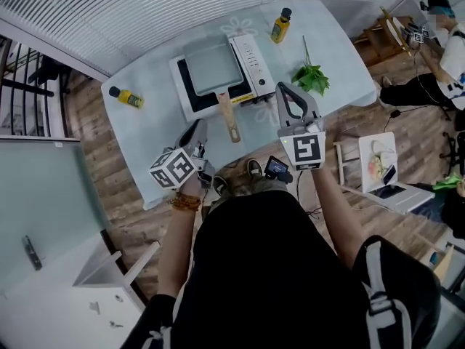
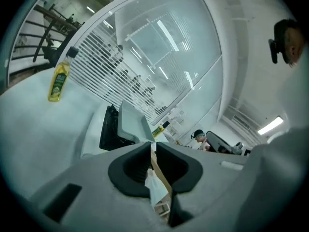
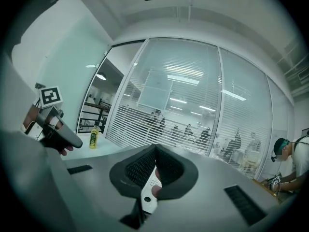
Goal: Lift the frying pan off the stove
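Left hand-held gripper (image 1: 198, 129): lower centre-left of the head view; grey jaws pressed together, pinching nothing; tips near the pan's handle, not touching it.
Right hand-held gripper (image 1: 285, 87): centre; jaws pressed together, empty, just right of the handle.
Frying pan (image 1: 213, 67): upper centre, resting on the stove; rectangular, matte grey, shallow walls.
Handle (image 1: 228, 115): pale wood, straight, pointing toward the person.
Stove (image 1: 251, 57): flat white box, black top.
Worktop (image 1: 145, 129): smooth pale cloth.

Bare bench (image 1: 143, 138) is left on both sides of the handle (image 1: 229, 115); approach is bounded by a bottle (image 1: 127, 97) at left and greens (image 1: 311, 77) at right.
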Tool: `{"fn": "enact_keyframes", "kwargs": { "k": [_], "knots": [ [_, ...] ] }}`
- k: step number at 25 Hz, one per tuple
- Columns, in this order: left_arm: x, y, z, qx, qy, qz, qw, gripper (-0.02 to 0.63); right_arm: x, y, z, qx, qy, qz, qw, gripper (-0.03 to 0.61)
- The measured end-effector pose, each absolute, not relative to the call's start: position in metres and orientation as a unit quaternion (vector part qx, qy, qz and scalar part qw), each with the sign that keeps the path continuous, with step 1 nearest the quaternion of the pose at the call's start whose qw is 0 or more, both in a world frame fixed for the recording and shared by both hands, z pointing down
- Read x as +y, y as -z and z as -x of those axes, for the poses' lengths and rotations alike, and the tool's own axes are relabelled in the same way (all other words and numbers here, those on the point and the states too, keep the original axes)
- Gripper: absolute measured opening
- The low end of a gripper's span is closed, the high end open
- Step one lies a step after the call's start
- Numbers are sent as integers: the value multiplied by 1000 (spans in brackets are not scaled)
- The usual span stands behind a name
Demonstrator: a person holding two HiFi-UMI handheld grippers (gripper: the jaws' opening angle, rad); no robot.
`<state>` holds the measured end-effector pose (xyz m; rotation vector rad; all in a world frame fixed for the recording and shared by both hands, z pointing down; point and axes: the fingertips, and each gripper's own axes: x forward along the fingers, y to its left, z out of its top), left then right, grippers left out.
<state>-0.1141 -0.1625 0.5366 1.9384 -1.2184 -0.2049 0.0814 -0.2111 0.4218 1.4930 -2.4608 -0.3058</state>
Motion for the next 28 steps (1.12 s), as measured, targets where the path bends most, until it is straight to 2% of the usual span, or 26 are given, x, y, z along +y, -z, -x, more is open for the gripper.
{"fn": "enact_keyframes", "kwargs": {
  "k": [6, 10, 11, 13, 14, 28],
  "knots": [
    [-156, -551, 113, -430, 94, -760, 479, 43, -208, -427, -74, -837, 101, -521, 132, -9],
    [-154, -571, 117, -384, 105, -725, 562, 46, -208, -431, -64, -839, 107, -515, 142, -9],
    [-152, -577, 117, -363, 118, -712, 590, 62, -208, -432, -62, -838, 106, -515, 143, -9],
    [-150, -586, 114, -317, 143, -685, 641, 154, -211, -433, -60, -837, 103, -517, 147, -9],
    [-149, -589, 111, -298, 150, -676, 657, 177, -212, -433, -58, -836, 102, -518, 148, -9],
    [-153, -594, 52, -178, 161, -678, 694, 184, -221, -434, -48, -842, 106, -505, 154, -9]
  ]
}}
